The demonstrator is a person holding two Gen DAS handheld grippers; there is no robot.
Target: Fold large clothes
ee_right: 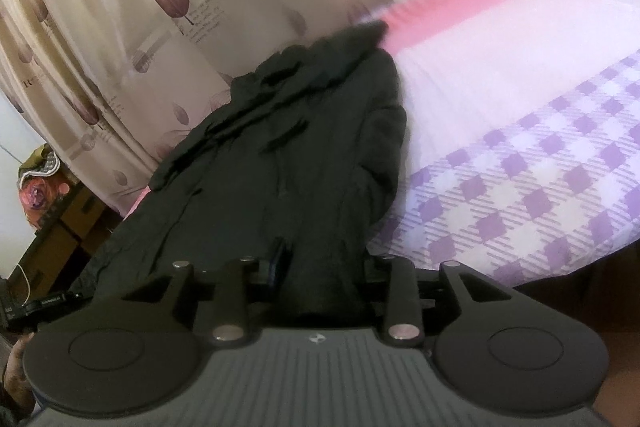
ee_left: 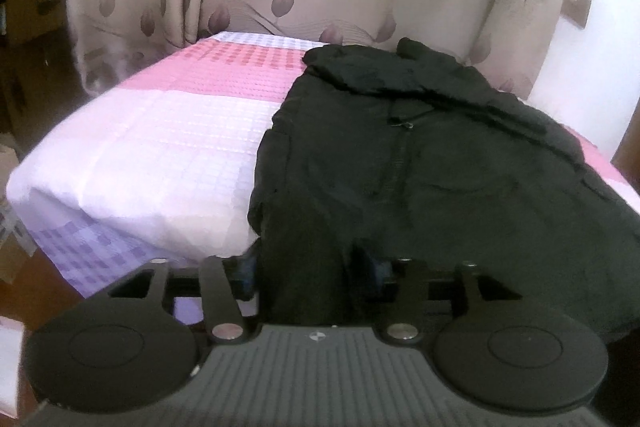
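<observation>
A: The black jacket [ee_left: 420, 155] is lying along one side of the bed [ee_left: 168, 131], its hem hanging over the near edge. The left gripper [ee_left: 308, 271] is straddling a bunch of that hem, though whether its pads are pressing it is hard to tell.

B: The right gripper [ee_right: 324, 267] is sitting half-spread around the hem too, and I can't tell if it is biting.

A: So the risk is lifting with loose fabric, the thick cloth slipping out on one side.

B: Then the fold is going crooked, or the jacket is sliding off the near edge.
</observation>
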